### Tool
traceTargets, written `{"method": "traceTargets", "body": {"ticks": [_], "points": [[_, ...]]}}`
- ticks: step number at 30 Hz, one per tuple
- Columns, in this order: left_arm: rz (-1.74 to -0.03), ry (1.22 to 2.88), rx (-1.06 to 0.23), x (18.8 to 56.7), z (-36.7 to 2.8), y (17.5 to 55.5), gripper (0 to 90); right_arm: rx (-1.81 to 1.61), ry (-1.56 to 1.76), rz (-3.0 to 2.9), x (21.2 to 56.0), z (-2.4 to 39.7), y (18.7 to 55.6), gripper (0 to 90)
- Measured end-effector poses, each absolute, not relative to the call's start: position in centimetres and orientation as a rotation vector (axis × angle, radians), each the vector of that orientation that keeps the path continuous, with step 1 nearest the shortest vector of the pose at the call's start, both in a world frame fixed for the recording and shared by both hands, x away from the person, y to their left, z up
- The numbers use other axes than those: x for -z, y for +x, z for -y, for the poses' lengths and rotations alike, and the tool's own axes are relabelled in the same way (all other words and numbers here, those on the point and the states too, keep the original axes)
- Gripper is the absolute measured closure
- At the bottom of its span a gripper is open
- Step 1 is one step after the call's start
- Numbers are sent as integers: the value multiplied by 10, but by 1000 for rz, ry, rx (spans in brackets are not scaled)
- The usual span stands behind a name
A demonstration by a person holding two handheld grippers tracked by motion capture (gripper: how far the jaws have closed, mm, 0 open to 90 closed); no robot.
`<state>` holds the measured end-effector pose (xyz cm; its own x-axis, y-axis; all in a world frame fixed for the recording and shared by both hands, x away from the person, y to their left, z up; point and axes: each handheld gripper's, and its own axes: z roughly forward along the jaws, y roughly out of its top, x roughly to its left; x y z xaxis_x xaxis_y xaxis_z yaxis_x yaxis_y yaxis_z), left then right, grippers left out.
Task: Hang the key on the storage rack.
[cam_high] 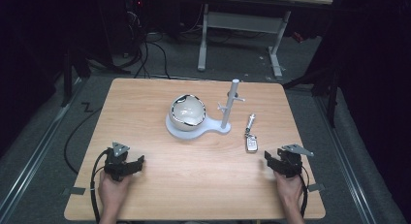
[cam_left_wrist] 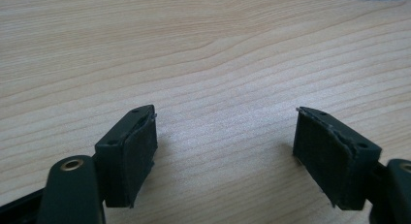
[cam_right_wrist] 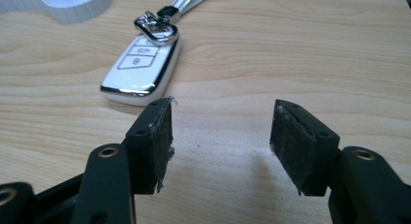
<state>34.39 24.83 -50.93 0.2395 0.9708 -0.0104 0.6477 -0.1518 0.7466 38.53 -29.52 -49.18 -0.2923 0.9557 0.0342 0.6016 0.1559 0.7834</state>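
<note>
Both grippers rest on the wooden table [cam_high: 160, 185], jaws wide and empty; the right gripper [cam_right_wrist: 220, 132] should likely shift leftward to straddle the white car key [cam_right_wrist: 143, 69] just beyond it.

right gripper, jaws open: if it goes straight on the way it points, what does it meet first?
Probably the white car key fob: it lies on the table just beyond the right gripper, slightly toward its left jaw. Dead centre is bare wood, so it might clip or narrowly pass it.
</note>
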Motion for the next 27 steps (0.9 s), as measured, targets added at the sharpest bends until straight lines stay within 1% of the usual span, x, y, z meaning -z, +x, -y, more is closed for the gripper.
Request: {"method": "traceTargets", "body": {"ticks": [11,27], "points": [[-1480,1878,-650,509,-248,344,242,-1034,1415,-1993,484,275,390,409],[-1479,1879,-652,509,-248,344,241,-1008,1397,-2054,489,244,411,389]]}}
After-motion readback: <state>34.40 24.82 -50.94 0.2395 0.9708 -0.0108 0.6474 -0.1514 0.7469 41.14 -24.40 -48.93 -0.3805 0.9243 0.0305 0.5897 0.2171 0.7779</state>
